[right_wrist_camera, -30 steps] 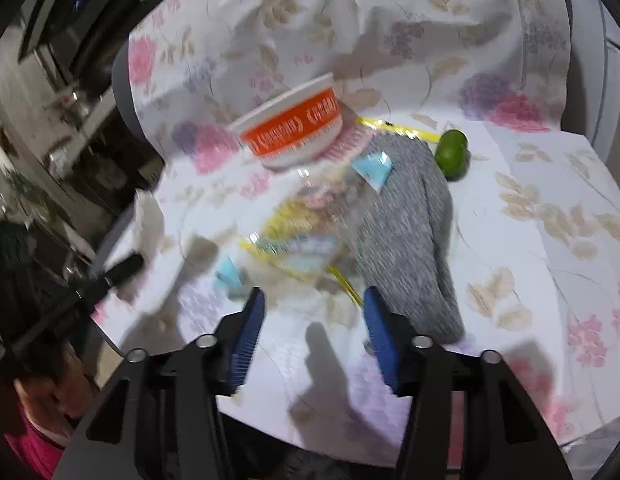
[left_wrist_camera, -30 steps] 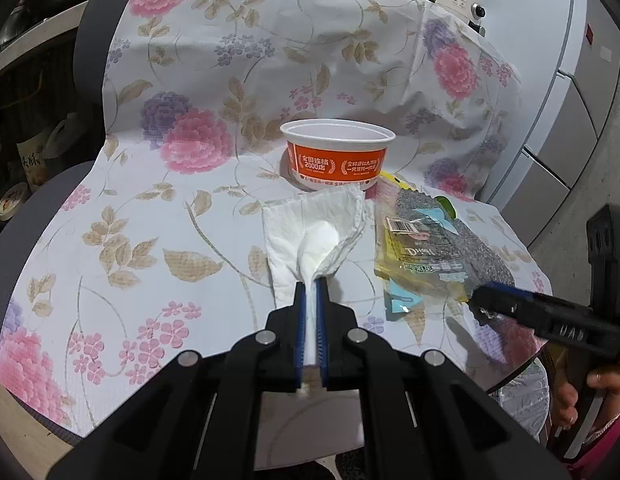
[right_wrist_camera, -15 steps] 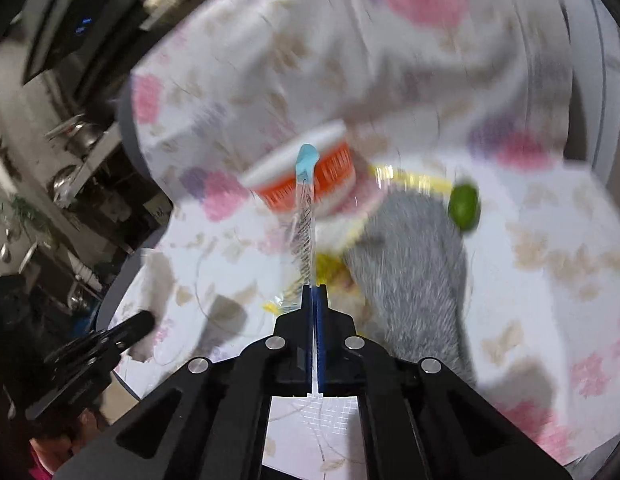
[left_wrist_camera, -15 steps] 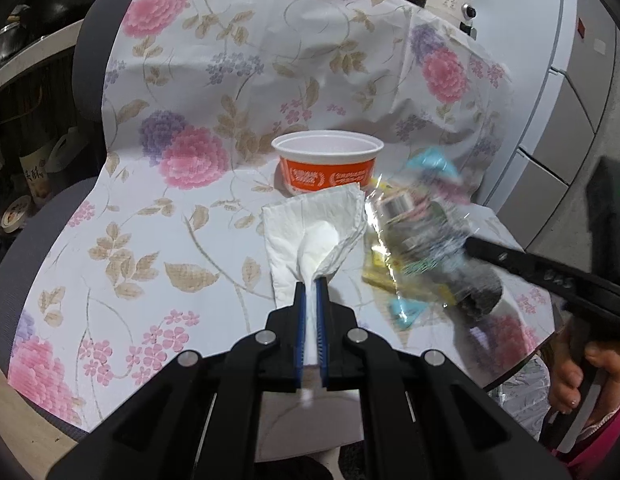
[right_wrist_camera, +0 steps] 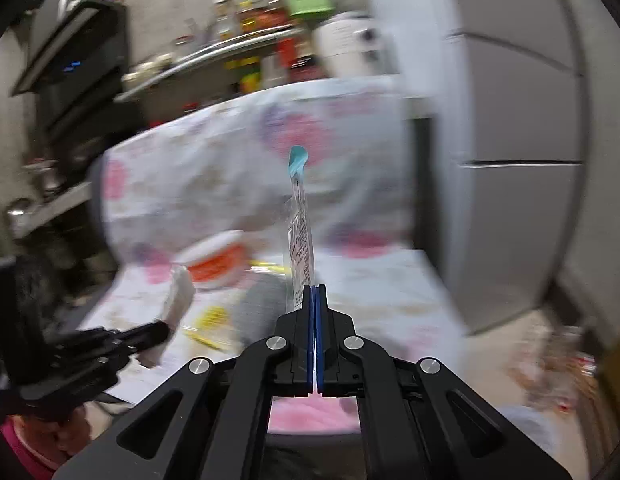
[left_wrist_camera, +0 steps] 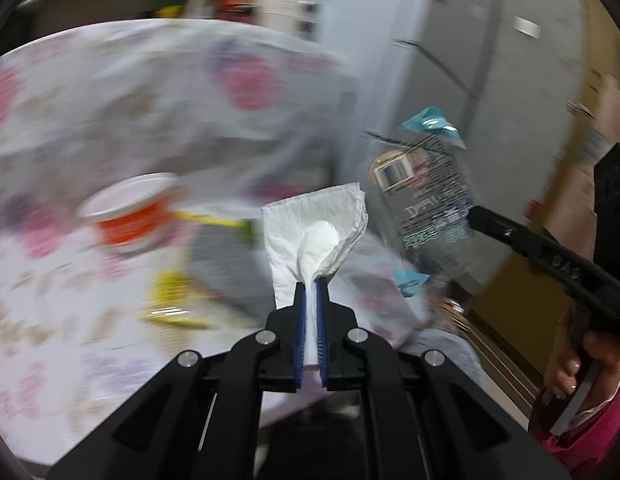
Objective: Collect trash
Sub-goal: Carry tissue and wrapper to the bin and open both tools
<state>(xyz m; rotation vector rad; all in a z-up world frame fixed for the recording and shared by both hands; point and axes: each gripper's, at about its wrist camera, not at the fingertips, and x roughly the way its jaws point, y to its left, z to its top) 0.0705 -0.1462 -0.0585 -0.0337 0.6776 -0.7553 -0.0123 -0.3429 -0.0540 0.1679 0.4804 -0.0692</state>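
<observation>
My left gripper [left_wrist_camera: 311, 285] is shut on a crumpled white tissue [left_wrist_camera: 314, 232] that stands up from its blue pads, lifted off the seat. My right gripper [right_wrist_camera: 314, 289] is shut on a clear plastic wrapper [right_wrist_camera: 300, 236] with teal corners and a barcode; it hangs edge-on above the pads. In the left wrist view that wrapper [left_wrist_camera: 424, 188] is held up at the right by the right gripper [left_wrist_camera: 476, 216]. The left gripper [right_wrist_camera: 162, 330] with the tissue [right_wrist_camera: 176, 296] shows at the lower left of the right wrist view. An orange paper bowl [left_wrist_camera: 128, 216] stays on the flowered cloth [left_wrist_camera: 110, 92].
On the cloth lie a yellow wrapper [left_wrist_camera: 170, 300] and a grey knitted piece [left_wrist_camera: 226, 264]. A pale cabinet with drawers [right_wrist_camera: 518, 120] stands to the right. A cluttered shelf [right_wrist_camera: 246, 48] runs behind the chair. A hand in a pink sleeve [left_wrist_camera: 570, 364] holds the right gripper.
The right gripper shut on the clear wrapper and lifted it off the cloth. Both grippers rose and swung rightward, away from the seat; the tissue stayed in the left one.
</observation>
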